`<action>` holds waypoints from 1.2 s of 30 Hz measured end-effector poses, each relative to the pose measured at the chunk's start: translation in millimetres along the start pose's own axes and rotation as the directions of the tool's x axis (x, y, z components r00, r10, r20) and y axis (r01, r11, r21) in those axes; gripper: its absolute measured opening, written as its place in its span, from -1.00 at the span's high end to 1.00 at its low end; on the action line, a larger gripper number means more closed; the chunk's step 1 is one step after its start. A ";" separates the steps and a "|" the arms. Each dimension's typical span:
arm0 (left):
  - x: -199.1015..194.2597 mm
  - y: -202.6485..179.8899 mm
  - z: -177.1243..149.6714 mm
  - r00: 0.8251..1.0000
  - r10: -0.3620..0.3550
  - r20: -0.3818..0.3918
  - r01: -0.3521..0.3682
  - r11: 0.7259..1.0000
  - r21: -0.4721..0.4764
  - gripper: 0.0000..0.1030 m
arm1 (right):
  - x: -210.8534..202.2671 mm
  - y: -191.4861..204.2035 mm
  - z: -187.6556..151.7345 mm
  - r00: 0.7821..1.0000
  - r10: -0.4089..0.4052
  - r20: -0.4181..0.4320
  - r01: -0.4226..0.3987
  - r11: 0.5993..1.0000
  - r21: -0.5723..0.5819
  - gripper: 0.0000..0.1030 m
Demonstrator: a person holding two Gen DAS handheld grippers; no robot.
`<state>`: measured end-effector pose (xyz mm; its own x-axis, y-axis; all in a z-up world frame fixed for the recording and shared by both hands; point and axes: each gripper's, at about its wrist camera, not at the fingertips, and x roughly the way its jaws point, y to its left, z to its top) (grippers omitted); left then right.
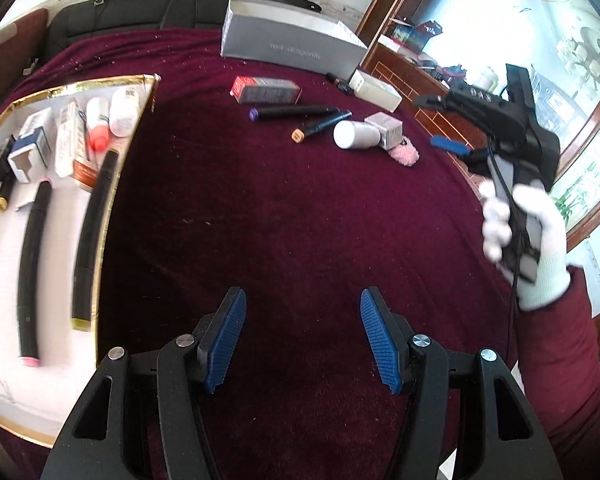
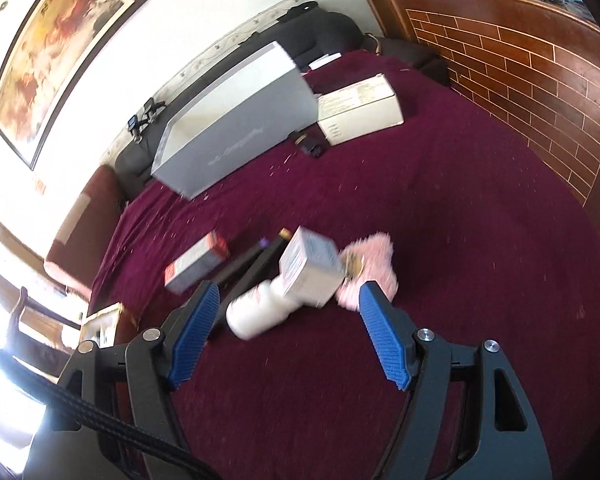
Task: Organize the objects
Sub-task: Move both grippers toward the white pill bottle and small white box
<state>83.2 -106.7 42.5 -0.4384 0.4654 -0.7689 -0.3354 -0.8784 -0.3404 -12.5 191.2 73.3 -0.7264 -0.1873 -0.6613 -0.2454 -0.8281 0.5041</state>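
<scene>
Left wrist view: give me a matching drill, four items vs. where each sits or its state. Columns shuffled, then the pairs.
Items
1. pink-tipped marker
2. white bottle
3. grey box
4. left claw

Places or states
A. lying on its side on the maroon cloth, against a small grey carton
B. open, nothing between the pads
C. inside the gold-rimmed tray
D. standing at the far edge of the cloth, lid off

Pairs: 1-C, 2-A, 3-D, 4-B
</scene>
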 end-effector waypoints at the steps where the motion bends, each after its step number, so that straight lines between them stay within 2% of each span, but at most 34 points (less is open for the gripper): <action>1: 1.9 -0.4 -0.2 1.000 -0.001 -0.005 0.001 1.000 0.000 -0.04 | 2.8 -2.3 4.0 1.000 -0.004 0.002 0.004 1.000 0.000 -0.41; 4: 8.4 -4.8 -0.2 1.000 -0.002 -0.018 0.002 1.000 0.008 -0.04 | 19.4 3.0 23.9 0.997 -0.074 0.014 0.074 0.996 -0.040 -0.41; 6: 9.7 -7.7 -1.4 1.000 0.002 -0.024 -0.001 1.000 0.012 -0.04 | 42.7 15.3 37.3 0.989 -0.151 -0.006 0.149 0.981 -0.124 -0.41; 7: 11.2 -7.6 0.0 1.000 0.002 -0.025 -0.002 1.000 0.011 -0.04 | 53.8 17.8 41.1 0.979 -0.203 -0.022 0.197 0.967 -0.160 -0.40; 9: 9.0 -7.6 -0.1 1.000 0.004 -0.021 -0.004 1.000 0.007 -0.04 | 82.6 23.8 44.5 0.945 -0.319 -0.077 0.296 0.930 -0.219 -0.39; 10: 7.4 -7.3 0.1 1.000 0.006 -0.019 -0.006 1.000 0.007 -0.04 | 92.4 23.1 42.8 0.937 -0.328 -0.116 0.297 0.928 -0.224 -0.38; 13: 5.0 -4.4 2.1 1.000 0.013 -0.010 -0.013 1.000 0.003 -0.04 | 106.9 36.9 25.3 0.927 -0.314 -0.205 0.251 0.925 -0.285 -0.27; 16: 3.7 0.3 3.1 1.000 0.010 -0.005 -0.010 1.000 -0.012 -0.04 | 94.7 60.9 -5.1 0.933 -0.241 -0.268 0.131 0.920 -0.370 -0.26; 18: 5.3 3.1 3.2 1.000 0.006 -0.008 -0.006 1.000 -0.025 -0.04 | 85.6 73.7 -26.2 0.910 -0.098 -0.402 -0.047 0.940 -0.338 -0.26; 19: 5.0 4.9 2.8 1.000 -0.003 -0.010 0.003 0.999 -0.034 -0.04 | 79.5 79.8 -38.2 0.885 -0.020 -0.464 -0.143 0.939 -0.314 -0.26; 21: 3.6 8.2 1.5 1.000 -0.013 -0.011 0.012 0.999 -0.046 -0.04 | 65.3 88.3 -51.6 0.869 0.047 -0.492 -0.221 0.927 -0.302 -0.26; 24: 1.7 10.3 1.7 1.000 -0.001 -0.003 0.000 0.999 -0.048 -0.04 | 34.9 83.6 -50.3 0.899 0.100 -0.427 -0.235 0.932 -0.276 -0.28; 25: 1.6 11.0 2.0 1.000 0.001 -0.002 -0.002 0.999 -0.050 -0.04 | 26.9 78.0 -48.5 0.912 0.112 -0.394 -0.227 0.939 -0.257 -0.34; 27: 1.0 10.8 1.8 1.000 0.008 0.002 -0.008 0.999 -0.046 -0.04 | 10.5 60.1 -39.8 0.949 0.111 -0.296 -0.180 0.959 -0.217 -0.46; 29: 0.6 9.6 1.7 1.000 0.014 0.002 -0.014 0.999 -0.038 -0.04 | -0.7 38.2 -36.0 0.972 0.106 -0.208 -0.143 0.974 -0.173 -0.47; 33: -4.7 3.9 8.9 0.998 0.049 0.032 -0.050 0.999 0.013 -0.04 | -10.0 7.3 -39.3 0.994 0.054 -0.099 -0.065 0.992 -0.107 -0.48; 36: -2.7 -3.7 23.1 0.994 0.089 0.057 -0.093 0.993 0.078 -0.04 | -6.4 -16.7 -39.6 0.995 0.076 -0.072 -0.077 0.997 -0.017 -0.51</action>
<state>66.3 -102.2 58.3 -0.5129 0.3911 -0.7642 -0.3571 -0.9067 -0.2244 21.7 185.3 47.1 -0.6948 -0.2871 -0.6594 -0.1773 -0.8202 0.5439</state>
